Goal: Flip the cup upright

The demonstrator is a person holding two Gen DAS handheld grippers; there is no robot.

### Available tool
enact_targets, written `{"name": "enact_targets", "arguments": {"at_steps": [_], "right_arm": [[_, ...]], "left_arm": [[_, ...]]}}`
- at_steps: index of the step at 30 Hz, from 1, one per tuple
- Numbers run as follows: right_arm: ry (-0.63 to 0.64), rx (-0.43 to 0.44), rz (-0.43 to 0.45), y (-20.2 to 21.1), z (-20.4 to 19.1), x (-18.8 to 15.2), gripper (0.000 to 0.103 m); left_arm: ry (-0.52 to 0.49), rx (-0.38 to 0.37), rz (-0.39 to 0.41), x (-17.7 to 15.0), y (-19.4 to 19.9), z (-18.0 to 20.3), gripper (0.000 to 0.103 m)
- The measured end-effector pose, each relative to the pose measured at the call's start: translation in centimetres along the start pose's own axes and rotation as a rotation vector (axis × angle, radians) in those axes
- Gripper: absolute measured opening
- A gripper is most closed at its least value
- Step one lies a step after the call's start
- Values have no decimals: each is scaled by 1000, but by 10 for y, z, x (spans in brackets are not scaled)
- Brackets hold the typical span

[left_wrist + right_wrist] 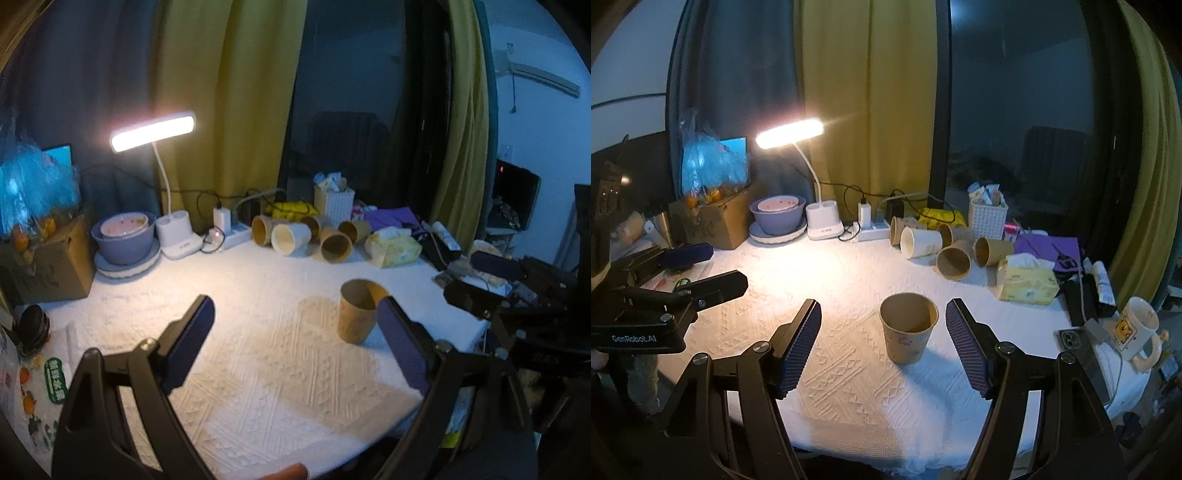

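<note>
Two wrist views over the desk, both facing its far edge.

My left camera looks from the near left; my right sits closer, from the near right. Both share the upright cup [360, 314] [908, 326], lamp [153, 134] [789, 133] and lying cups [306, 236] [942, 245].

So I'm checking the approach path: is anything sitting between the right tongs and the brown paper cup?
Nothing visible. The right tongs are open and the brown paper cup stands upright just ahead, with only bare white tablecloth between them.

Item count on the tabletop [849, 280]

You have one upright cup [908, 326], five tipped cups [955, 260], one mug [1137, 332], two claws.
</note>
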State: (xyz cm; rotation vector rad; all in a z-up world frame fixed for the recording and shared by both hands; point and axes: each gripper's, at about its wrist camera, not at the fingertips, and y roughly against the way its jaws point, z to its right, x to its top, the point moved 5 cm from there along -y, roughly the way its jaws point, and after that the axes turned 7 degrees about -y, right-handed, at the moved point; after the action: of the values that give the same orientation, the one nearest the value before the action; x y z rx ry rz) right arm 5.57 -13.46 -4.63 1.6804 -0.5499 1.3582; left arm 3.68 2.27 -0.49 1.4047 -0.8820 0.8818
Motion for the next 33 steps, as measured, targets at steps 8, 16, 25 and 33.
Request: {"name": "enact_targets", "arguments": {"at_steps": [8,16,25,33], "right_arm": [[20,-5,31,17,-10,10,73],[32,-18,81,42,-19,25,73],[1,-62,125,61,-18,36,73],[-26,-80,138,65,-14,37,73]], "left_arm": [[20,12,69,11,20,-7,91],[16,29,130,21,41,-12,91],[14,69,167,26,55,-17,93],[13,108,187,29,59,-20,93]]}}
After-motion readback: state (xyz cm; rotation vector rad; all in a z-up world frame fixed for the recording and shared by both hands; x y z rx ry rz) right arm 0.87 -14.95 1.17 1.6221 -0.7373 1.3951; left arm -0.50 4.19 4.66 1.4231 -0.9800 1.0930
